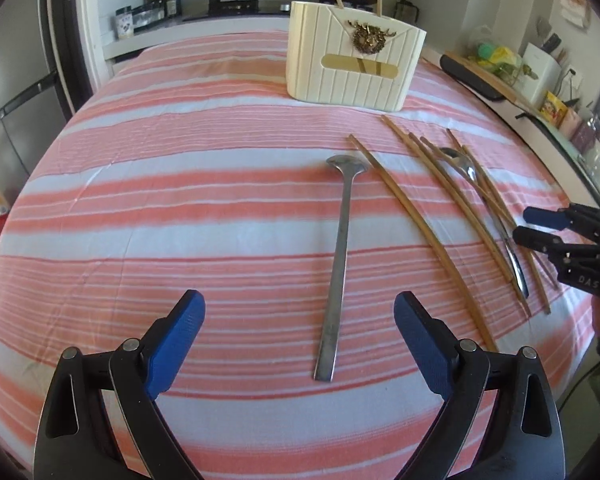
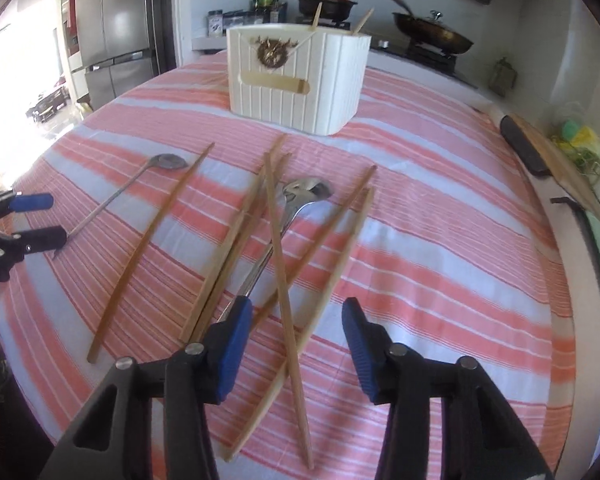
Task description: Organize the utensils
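Three letters, "DAS", on right hand-held gripper.

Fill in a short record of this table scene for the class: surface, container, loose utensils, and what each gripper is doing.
surface: striped tablecloth
container: white holder upright at the far side, two chopsticks already in it
loose spoons: long spoon lying alone; second spoon under crossed chopsticks
loose chopsticks: pile of chopsticks on the cloth
left gripper: open, empty, near the long spoon's handle
right gripper: open over the pile, gripping nothing
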Tool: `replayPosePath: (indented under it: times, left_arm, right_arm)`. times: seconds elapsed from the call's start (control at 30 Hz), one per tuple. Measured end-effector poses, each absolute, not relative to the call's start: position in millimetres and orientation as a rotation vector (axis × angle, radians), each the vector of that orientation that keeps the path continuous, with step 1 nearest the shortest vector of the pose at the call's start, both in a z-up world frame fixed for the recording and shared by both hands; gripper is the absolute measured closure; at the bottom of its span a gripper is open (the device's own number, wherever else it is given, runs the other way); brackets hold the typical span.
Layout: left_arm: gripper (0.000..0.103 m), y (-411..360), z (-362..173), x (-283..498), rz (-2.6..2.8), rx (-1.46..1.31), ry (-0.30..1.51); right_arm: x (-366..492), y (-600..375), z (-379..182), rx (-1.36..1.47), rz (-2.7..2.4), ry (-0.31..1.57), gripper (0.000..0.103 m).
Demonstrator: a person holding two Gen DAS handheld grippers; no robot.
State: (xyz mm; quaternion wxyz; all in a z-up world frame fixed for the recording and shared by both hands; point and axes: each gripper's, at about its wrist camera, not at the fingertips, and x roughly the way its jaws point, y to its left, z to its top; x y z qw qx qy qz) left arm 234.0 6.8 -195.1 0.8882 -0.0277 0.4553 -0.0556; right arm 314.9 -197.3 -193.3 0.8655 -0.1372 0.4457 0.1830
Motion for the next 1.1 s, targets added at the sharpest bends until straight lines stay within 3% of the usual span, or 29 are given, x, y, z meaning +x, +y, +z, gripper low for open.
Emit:
replayPosePath:
  times: [0.13, 0.17, 0.2, 0.27, 0.33, 0.4, 0.47, 0.7, 0.93, 1.03, 1.07, 1.1]
  left_arm:
    - [0.011, 1, -201, 252, -0.124, -0.024, 0.978]
    - [0.015, -1, -203, 256, -0.124, -0.01, 0.989]
    - [0.022, -3, -207, 260, -0.121, 0.009, 1.005]
    - [0.028, -9, -208, 262, -0.106, 0.058, 0.991]
    - [0.049, -14, -205, 261, -0.13, 0.074, 0.98]
    - [0.084, -18, -203, 262, -0.143, 0.085, 0.975]
    - [0.096, -22, -203, 262, -0.143, 0.098, 0.968]
    - [0.1, -14, -204, 254, -0.075, 0.069, 0.936]
    - [0.099, 22, -203, 248, -0.013, -0.02, 0.949]
    - [0.095, 26, -202, 244, -0.02, -0.01, 0.95]
    - [0.085, 27, -202, 242, -0.026, -0.008, 0.949]
    - [0.067, 27, -202, 240, -0.034, -0.003, 0.948]
  right_arm:
    - [331, -189, -200, -0.303, 0.398, 0.968, 0.073]
    - [333, -187, -199, -0.309, 0.395, 0.974, 0.078]
    - [335, -185, -198, -0.31, 0.401, 0.99, 0.093]
    - [338, -184, -197, -0.286, 0.417, 1.018, 0.097]
    - [336, -182, -195, -0.285, 0.408, 1.008, 0.097]
    - [334, -186, -190, -0.246, 0.389, 0.985, 0.097]
    - [332, -195, -182, -0.177, 0.365, 0.962, 0.097]
    - [321, -244, -156, -0.017, 0.237, 0.9, 0.097]
    - [316, -284, -189, -0.023, 0.094, 0.976, 0.097]
    - [311, -283, -198, -0.029, 0.096, 0.986, 0.096]
    - [309, -282, -198, -0.031, 0.096, 0.98, 0.093]
    - [308, -281, -197, -0.039, 0.095, 0.975, 0.078]
